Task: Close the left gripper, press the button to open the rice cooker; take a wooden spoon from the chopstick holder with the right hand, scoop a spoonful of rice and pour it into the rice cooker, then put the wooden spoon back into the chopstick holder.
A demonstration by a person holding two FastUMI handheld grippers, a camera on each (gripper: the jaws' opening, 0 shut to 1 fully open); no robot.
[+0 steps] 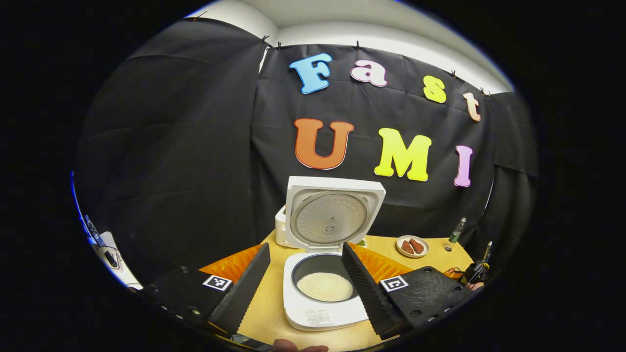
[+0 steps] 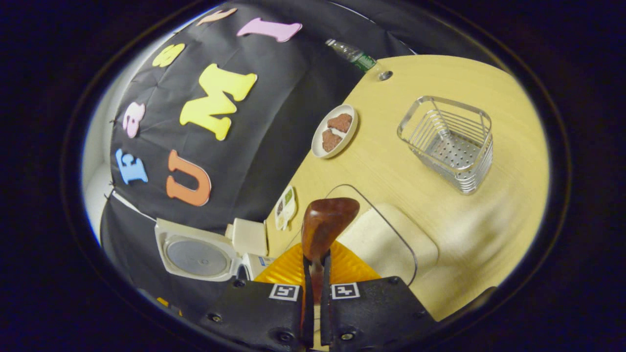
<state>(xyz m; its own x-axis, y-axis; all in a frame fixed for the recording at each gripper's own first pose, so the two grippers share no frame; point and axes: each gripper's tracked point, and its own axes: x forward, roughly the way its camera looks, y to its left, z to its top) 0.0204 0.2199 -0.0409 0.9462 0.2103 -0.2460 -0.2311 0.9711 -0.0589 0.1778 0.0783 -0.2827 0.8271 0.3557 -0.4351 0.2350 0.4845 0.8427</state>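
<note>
The white rice cooker (image 1: 325, 293) stands on the pale wooden table (image 1: 264, 313) with its lid (image 1: 332, 215) swung fully up, the round metal inner plate facing forward. White rice (image 1: 324, 286) lies in the dark inner pot. In the left gripper view, the left gripper (image 1: 305, 281) hangs just in front of the cooker with its two fingers spread wide, one on each side of the pot, touching nothing. An orange ribbed mat (image 1: 376, 264) lies under and behind the cooker. Beyond the cooker to its right sits a small white plate with two brown pieces of food (image 1: 413, 246), and farther off a green-labelled clear bottle (image 1: 457, 231).

In the right gripper view, the right gripper (image 2: 316, 274) is clamped on the handle of the brown wooden spoon (image 2: 325, 225), both fingers pressing it, with the bowl pointing forward. Beneath the bowl is a clear container of white rice (image 2: 386, 239), set well to the right of the cooker (image 2: 205, 254). The silver wire chopstick holder (image 2: 450, 144) stands on the table beyond that container, farther from the cooker, with nothing in it
</note>
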